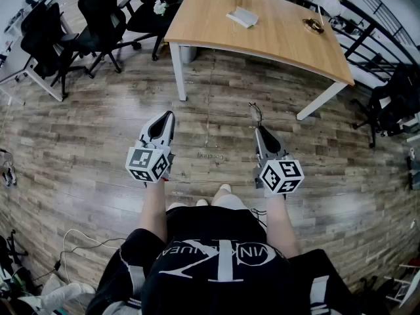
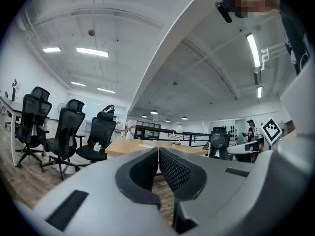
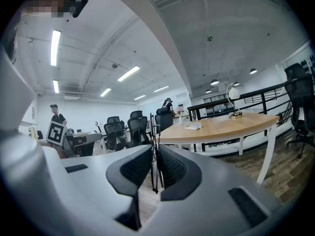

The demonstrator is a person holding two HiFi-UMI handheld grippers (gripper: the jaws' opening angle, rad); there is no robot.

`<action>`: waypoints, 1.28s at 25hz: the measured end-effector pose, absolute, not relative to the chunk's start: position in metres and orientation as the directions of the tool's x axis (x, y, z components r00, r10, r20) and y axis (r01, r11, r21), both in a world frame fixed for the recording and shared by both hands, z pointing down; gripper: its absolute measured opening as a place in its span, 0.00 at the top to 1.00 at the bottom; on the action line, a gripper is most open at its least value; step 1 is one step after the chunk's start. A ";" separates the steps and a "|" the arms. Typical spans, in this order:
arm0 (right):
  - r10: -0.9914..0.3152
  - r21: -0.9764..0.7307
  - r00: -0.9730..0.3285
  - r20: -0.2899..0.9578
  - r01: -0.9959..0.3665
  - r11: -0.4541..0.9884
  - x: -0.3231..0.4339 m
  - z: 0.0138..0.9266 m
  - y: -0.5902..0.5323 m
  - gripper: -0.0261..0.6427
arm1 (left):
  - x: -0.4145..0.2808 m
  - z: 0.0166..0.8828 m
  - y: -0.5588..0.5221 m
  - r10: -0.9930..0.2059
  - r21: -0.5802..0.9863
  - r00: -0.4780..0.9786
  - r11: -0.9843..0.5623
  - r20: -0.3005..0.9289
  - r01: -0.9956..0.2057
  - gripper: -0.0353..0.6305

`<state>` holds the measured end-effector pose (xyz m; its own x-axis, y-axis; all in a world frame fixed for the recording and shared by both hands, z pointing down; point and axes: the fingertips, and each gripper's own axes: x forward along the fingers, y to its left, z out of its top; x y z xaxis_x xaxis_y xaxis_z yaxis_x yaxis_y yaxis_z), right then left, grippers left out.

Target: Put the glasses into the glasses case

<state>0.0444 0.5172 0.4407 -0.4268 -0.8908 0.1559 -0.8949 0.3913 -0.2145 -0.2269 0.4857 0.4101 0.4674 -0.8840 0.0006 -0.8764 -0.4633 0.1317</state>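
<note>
The right gripper (image 1: 258,130) has its jaws pinched narrow on the thin black wire-framed glasses (image 3: 153,181). The left gripper (image 1: 168,115) has its 2 jaws pressed together, empty. Both hover over the brown plank floor (image 1: 216,120). The pale grey rectangular glasses case (image 1: 243,17) lies on the light wooden table (image 1: 282,41) ahead, well apart.

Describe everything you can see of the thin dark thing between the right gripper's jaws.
It looks like the glasses, though no lenses can be made out. Only thin dark wire strands show. They run upright between the pads of the right gripper, which pinch them, and end below in a small dark knob. In the head view a thin curved piece pokes out past the jaw tips. The glasses are held in the air above the wood floor, well short of the table.
</note>
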 end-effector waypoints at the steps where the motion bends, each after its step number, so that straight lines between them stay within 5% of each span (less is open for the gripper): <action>1: -0.891 -0.214 -0.427 0.157 -0.895 0.391 0.043 0.441 0.518 0.88 | -0.228 0.410 0.487 -0.885 0.130 0.466 -0.462 0.003 -0.877 0.91; 32: -0.890 -0.286 -0.433 0.142 -0.879 0.382 0.032 0.458 0.409 0.88 | -0.246 0.439 0.390 -0.898 0.166 0.436 -0.421 0.060 -0.892 0.91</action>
<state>0.0318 0.4092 0.4576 -0.4328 -0.8902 0.1421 -0.8789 0.3817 -0.2860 -0.2458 0.3897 0.4394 0.4356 -0.8981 0.0602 -0.8916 -0.4213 0.1661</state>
